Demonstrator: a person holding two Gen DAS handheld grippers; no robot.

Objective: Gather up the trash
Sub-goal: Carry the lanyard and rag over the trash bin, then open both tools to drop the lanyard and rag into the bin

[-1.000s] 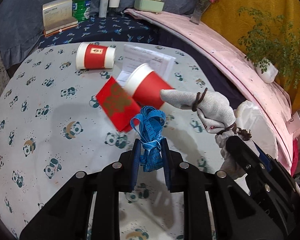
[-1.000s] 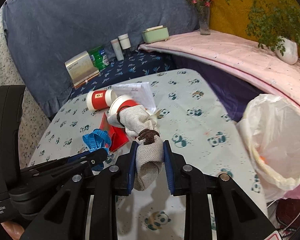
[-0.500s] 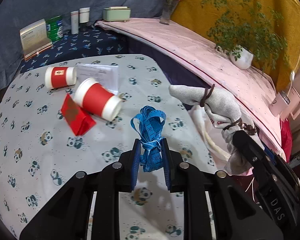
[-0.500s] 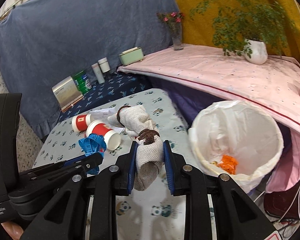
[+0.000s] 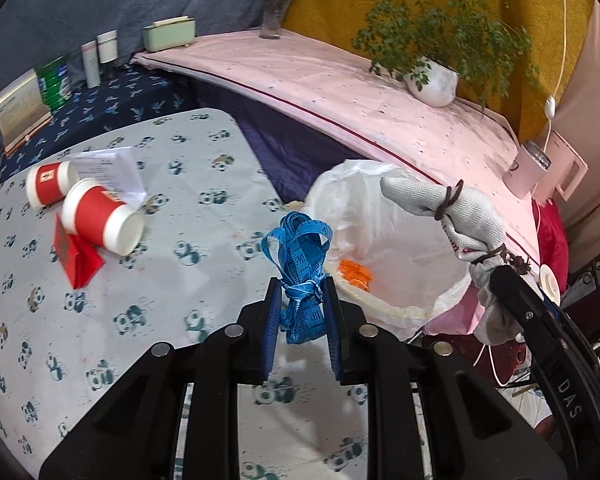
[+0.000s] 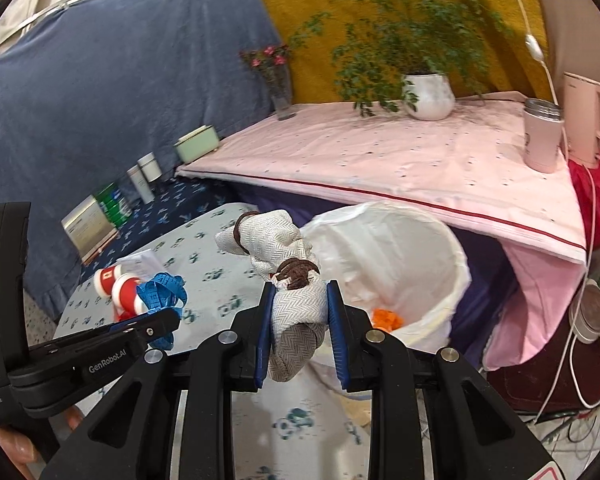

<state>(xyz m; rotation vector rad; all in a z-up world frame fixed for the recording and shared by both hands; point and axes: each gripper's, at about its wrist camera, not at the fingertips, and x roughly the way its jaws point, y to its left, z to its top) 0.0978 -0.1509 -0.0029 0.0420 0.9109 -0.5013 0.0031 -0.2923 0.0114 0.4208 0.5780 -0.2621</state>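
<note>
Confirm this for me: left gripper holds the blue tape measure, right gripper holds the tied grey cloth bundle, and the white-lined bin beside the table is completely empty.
Not quite. The bin is not empty: something orange lies inside it, as the right wrist view shows. The rest holds: the left gripper holds the blue tape measure, and the right gripper holds the tied grey cloth bundle.

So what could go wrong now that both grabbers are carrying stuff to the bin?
The blue tape measure is loose loops, so it might snag on the left gripper when released. The cloth bundle in the right gripper sticks out and might catch the bin liner. Either could drop on the table instead.
</note>
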